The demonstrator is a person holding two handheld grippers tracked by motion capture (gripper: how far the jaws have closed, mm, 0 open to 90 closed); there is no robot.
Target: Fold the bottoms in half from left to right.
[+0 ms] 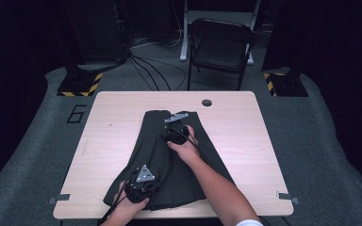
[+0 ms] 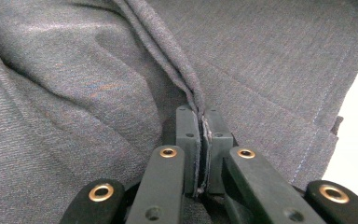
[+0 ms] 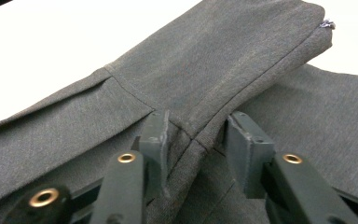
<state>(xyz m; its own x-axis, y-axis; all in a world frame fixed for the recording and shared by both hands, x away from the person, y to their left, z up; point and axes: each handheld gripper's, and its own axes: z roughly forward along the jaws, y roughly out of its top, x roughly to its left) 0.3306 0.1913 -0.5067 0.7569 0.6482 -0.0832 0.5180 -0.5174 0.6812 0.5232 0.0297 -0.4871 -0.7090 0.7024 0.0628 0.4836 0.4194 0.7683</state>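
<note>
A dark grey garment (image 1: 153, 150) lies spread on the light wooden table (image 1: 118, 113), narrow end far and wide hem near. My left gripper (image 1: 141, 184) is over the near left part of the cloth. In the left gripper view it (image 2: 199, 114) is shut on a raised pleat of the garment (image 2: 74, 93). My right gripper (image 1: 173, 125) is at the far, narrow end. In the right gripper view a thick stitched fold of the garment (image 3: 214, 56) runs between the jaws of the right gripper (image 3: 193, 128). The left pad touches the fold while the right pad stands slightly off it.
A round cable hole (image 1: 207, 102) sits near the table's far edge. Grey tape marks (image 1: 59, 199) are at the near corners. Beyond the table stand a folding chair (image 1: 219, 47), floor cables (image 1: 146, 66) and hazard-striped stand bases (image 1: 80, 84).
</note>
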